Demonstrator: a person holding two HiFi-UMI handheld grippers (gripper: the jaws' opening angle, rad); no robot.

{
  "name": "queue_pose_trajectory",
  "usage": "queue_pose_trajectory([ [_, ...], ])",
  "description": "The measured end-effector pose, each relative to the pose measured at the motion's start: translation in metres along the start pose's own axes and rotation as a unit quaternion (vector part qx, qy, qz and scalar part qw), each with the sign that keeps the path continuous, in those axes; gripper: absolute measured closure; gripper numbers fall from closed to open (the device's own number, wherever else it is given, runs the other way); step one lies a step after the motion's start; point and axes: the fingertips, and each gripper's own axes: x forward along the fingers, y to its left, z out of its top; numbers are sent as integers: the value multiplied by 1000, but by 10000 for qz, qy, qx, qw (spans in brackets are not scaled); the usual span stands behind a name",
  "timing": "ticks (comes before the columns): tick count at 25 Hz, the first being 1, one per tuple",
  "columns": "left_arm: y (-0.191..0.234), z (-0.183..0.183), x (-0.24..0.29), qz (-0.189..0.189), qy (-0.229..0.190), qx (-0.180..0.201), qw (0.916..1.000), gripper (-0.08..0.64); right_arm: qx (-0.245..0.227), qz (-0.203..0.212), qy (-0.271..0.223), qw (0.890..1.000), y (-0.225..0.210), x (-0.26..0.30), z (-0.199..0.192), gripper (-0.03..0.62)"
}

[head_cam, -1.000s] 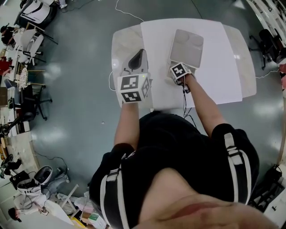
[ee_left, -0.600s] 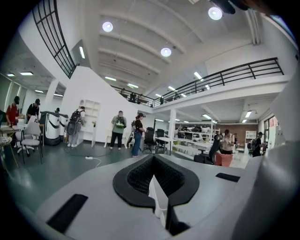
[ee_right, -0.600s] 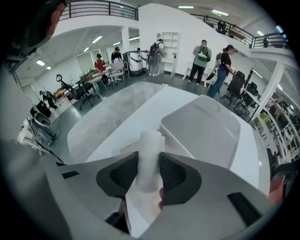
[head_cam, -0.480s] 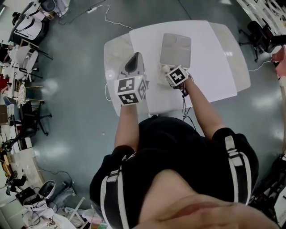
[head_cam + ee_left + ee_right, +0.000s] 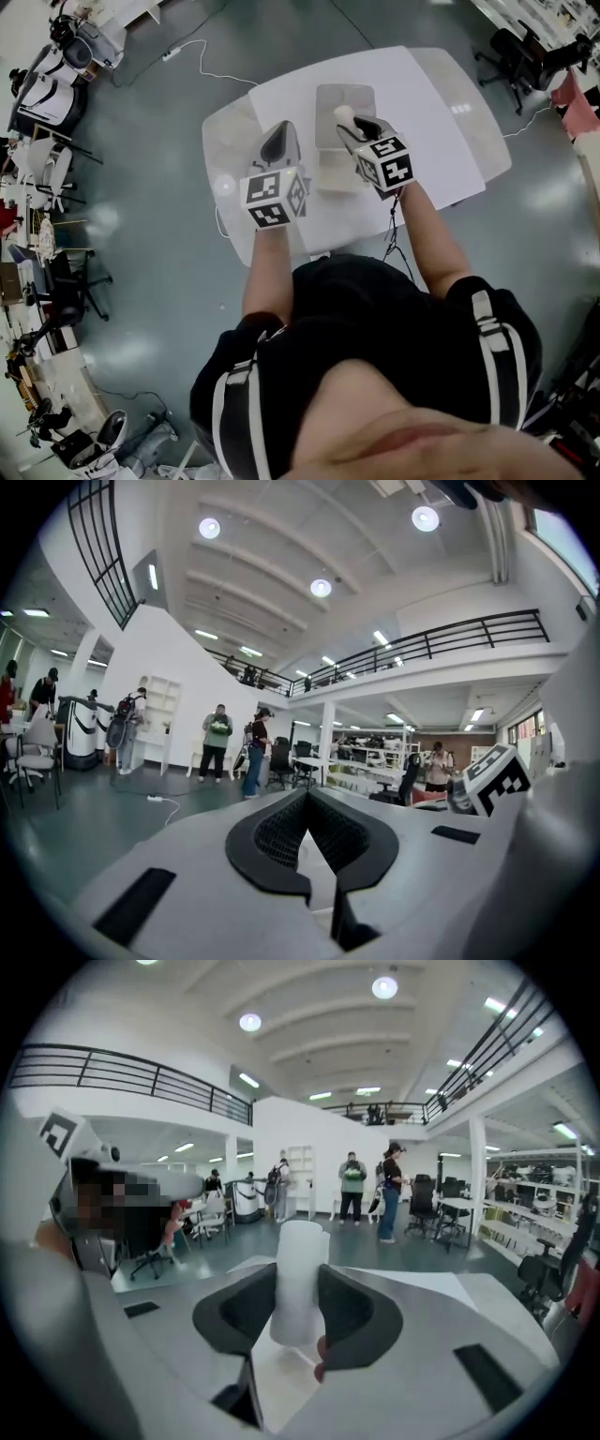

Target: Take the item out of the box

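Fingers of the right gripper [image 5: 300,1288] are closed on a white, roughly cylindrical item [image 5: 298,1265], which stands upright between the dark pads and rises above their tips. In the head view this gripper [image 5: 352,125] sits just above the middle of the frame, and the item [image 5: 344,114] shows as a pale knob at its far end, over the grey-white box [image 5: 328,101]. How high it is above the box cannot be told from the head view. The box lies on the white desk [image 5: 431,103], which fills the upper centre of the frame.

Left of it in the head view, the left gripper [image 5: 279,133] hangs over the desk's left part, just beside the box, with its marker cube [image 5: 272,197] nearer the person. In the left gripper view its fingers [image 5: 281,832] meet at the tips, and nothing is held between them. That view also shows the right gripper's marker cube [image 5: 492,778] at the right edge.

Both gripper views look out across an open hall, with people standing [image 5: 352,1185] in mid-frame. A white cable [image 5: 202,56] trails across the grey floor at the upper left of the head view.
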Motion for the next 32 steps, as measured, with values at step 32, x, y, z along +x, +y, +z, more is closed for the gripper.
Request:
queue_pose_trajectory([
  [32, -84, 11, 37, -569, -211, 270, 9978, 555, 363, -2241, -2217, 9483, -107, -159, 44, 457],
])
